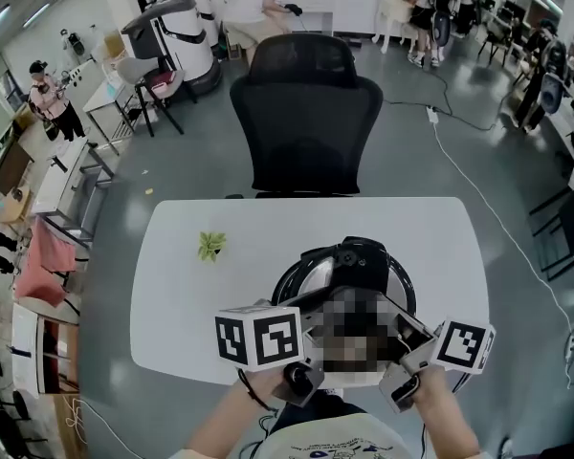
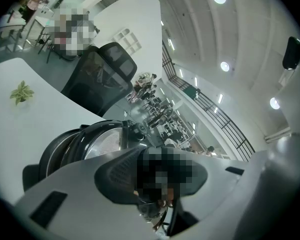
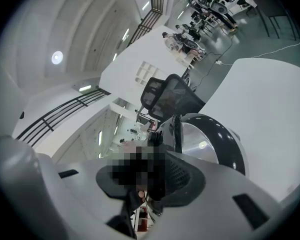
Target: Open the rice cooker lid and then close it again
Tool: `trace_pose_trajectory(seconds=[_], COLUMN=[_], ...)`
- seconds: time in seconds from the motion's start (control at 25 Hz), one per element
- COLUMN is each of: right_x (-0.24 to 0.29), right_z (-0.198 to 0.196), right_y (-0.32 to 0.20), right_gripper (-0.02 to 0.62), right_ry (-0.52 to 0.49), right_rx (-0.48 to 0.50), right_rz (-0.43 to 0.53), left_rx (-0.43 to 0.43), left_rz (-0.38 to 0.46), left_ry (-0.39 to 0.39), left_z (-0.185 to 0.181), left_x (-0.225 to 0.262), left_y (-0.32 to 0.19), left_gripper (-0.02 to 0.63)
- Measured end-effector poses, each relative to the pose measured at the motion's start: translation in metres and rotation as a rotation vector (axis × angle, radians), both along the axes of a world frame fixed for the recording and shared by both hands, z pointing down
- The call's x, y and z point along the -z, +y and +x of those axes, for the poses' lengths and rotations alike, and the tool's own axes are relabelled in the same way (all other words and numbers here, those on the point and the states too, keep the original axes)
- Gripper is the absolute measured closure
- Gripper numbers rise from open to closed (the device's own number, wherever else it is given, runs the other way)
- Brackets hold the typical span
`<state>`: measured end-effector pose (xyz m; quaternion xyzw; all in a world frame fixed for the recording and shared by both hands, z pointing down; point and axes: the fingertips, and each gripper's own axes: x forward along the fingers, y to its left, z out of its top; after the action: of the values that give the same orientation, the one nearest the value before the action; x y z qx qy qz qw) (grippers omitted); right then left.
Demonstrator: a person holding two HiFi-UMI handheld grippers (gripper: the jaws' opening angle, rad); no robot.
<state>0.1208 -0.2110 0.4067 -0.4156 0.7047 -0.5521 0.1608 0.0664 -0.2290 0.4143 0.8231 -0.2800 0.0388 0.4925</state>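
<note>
The black rice cooker (image 1: pixel 304 277) stands at the near edge of the white table (image 1: pixel 187 299). Its lid (image 3: pixel 212 151) is raised, with the silver inner plate (image 2: pixel 102 148) facing my grippers and the black shell behind it. My left gripper (image 1: pixel 308 340), with its marker cube, is at the cooker's front left. At the front right is my right gripper (image 1: pixel 404 350). A mosaic patch covers the space between them. In both gripper views the grey jaws fill the bottom, and I cannot make out a gap or a grip.
A small green sprig (image 1: pixel 210 246) lies on the table to the left of the cooker. Behind the table's far edge stands a black office chair (image 1: pixel 306 113). Several people, desks and machines are farther off, and a white cable (image 1: pixel 478 189) runs across the floor.
</note>
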Motion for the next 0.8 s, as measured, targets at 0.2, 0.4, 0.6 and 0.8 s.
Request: trace_pose_trajectory(seconds=[0.2, 0.4, 0.6, 0.8], right_x=[0.007, 0.013, 0.011, 0.013], right_z=[0.024, 0.047, 0.07, 0.091], right_y=[0.011, 0.024, 0.037, 0.051], right_gripper=[0.46, 0.46, 0.462, 0.462], right_ry=[0.006, 0.008, 0.009, 0.017], right_rx=[-0.031, -0.053, -0.093, -0.137], right_rz=[0.014, 0.025, 0.028, 0.035], left_rx=[-0.024, -0.04, -0.074, -0.108], left_rz=[0.011, 0.027, 0.035, 0.043], left_ry=[0.01, 0.002, 0.001, 0.003], left_z=[0.025, 0.047, 0.07, 0.092], left_x=[0.007, 0.013, 0.013, 0.015], left_y=[0.01, 0.021, 0.032, 0.043], left_gripper=[0.453, 0.453, 0.453, 0.453])
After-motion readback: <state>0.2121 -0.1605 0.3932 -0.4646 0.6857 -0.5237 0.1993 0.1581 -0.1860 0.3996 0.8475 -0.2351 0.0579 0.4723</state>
